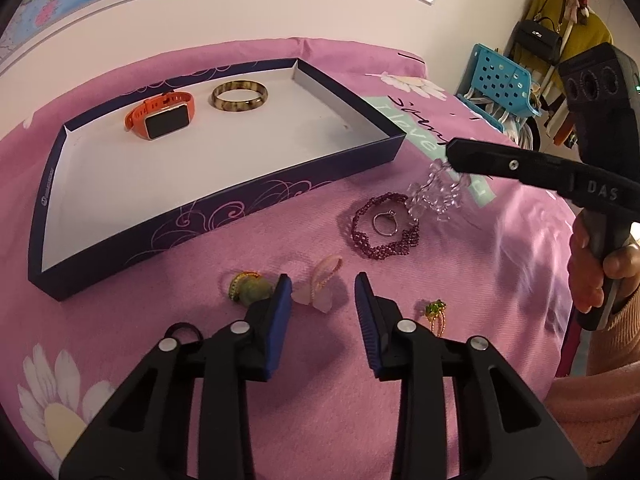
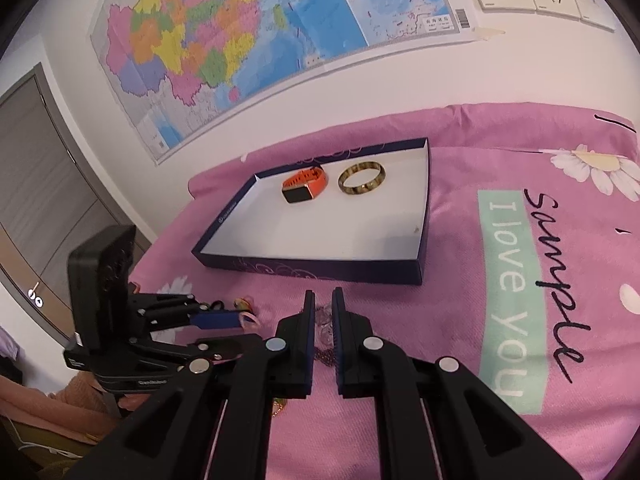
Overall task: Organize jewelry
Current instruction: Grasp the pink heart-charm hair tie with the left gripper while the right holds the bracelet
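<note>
My left gripper point(image 1: 320, 284) stands open low over the pink cloth, with a pale pink ring point(image 1: 320, 280) lying between its blue pads. A gold ring with a green ball point(image 1: 246, 290) lies just left of it, and a gold ring with a green stone point(image 1: 436, 312) to its right. My right gripper point(image 2: 322, 300) is shut on a clear crystal bracelet point(image 1: 436, 196), which dangles from its tip. Below the bracelet a purple bead bracelet point(image 1: 384, 246) circles a silver ring point(image 1: 385, 222). The dark blue box point(image 1: 224, 200) holds an orange watch point(image 1: 162, 116) and a mottled bangle point(image 1: 239, 96).
The box stands toward the wall with the map point(image 2: 240, 40). A blue plastic basket point(image 1: 500, 80) and hanging bags point(image 1: 540, 32) stand past the bed's right edge. A grey door point(image 2: 32, 180) is at the left. A person's hand point(image 1: 592, 272) grips the right handle.
</note>
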### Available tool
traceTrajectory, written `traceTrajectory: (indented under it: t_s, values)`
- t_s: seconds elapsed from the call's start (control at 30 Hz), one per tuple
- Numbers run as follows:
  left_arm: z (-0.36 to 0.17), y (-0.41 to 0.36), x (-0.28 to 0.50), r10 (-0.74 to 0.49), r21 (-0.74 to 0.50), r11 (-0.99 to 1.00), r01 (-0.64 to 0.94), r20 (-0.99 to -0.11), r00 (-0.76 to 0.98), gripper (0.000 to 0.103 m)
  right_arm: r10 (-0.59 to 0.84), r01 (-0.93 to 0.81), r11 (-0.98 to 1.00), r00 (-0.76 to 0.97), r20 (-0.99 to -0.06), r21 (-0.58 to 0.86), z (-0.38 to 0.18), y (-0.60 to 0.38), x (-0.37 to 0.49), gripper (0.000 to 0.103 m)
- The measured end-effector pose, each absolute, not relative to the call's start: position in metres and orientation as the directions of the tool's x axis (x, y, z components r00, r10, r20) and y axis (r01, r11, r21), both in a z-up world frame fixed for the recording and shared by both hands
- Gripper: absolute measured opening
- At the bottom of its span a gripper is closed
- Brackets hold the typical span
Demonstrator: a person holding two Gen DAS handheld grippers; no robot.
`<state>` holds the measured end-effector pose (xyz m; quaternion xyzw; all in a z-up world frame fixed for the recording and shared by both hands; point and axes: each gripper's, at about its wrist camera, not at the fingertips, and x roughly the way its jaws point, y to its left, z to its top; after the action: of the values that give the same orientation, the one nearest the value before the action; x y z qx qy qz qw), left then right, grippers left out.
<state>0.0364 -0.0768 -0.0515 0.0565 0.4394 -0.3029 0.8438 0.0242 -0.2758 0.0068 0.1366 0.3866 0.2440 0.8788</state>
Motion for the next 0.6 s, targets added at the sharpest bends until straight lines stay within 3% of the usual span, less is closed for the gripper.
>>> traceTrajectory:
  t_s: [0.17, 0.23, 0.3, 0.43, 0.53, 0.6]
  values:
    - [-0.052, -0.075, 0.038, -0.461, -0.18, 0.814, 0.552, -0.779, 0.426, 0.023, 0.545, -0.329, 0.835, 0.596, -0.59, 0.44, 0.014, -0.279, 0.023, 0.007]
    - [-0.051, -0.074, 0.037, -0.457, -0.173, 0.816, 0.551, -0.777, 0.433, 0.024, 0.538, -0.325, 0.84, 0.6, -0.591, 0.435, 0.015, -0.28, 0.024, 0.007]
    - [-0.051, -0.075, 0.036, -0.45, -0.161, 0.819, 0.55, -0.775, 0.444, 0.031, 0.534, -0.313, 0.842, 0.6, -0.595, 0.44, 0.012, -0.283, 0.026, 0.007]
    - [-0.052, -0.077, 0.038, -0.448, -0.159, 0.818, 0.553, -0.778, 0.439, 0.031, 0.529, -0.283, 0.841, 0.605, -0.595, 0.46, 0.007, -0.292, 0.027, 0.007]
    - [-0.052, -0.079, 0.038, -0.444, -0.152, 0.817, 0.556, -0.781, 0.44, 0.022, 0.523, -0.274, 0.844, 0.614, -0.591, 0.462, 0.008, -0.296, 0.026, 0.007]
    - [-0.051, -0.08, 0.037, -0.449, -0.154, 0.814, 0.561, -0.779, 0.438, 0.021, 0.521, -0.274, 0.844, 0.619, -0.587, 0.461, 0.009, -0.297, 0.026, 0.007]
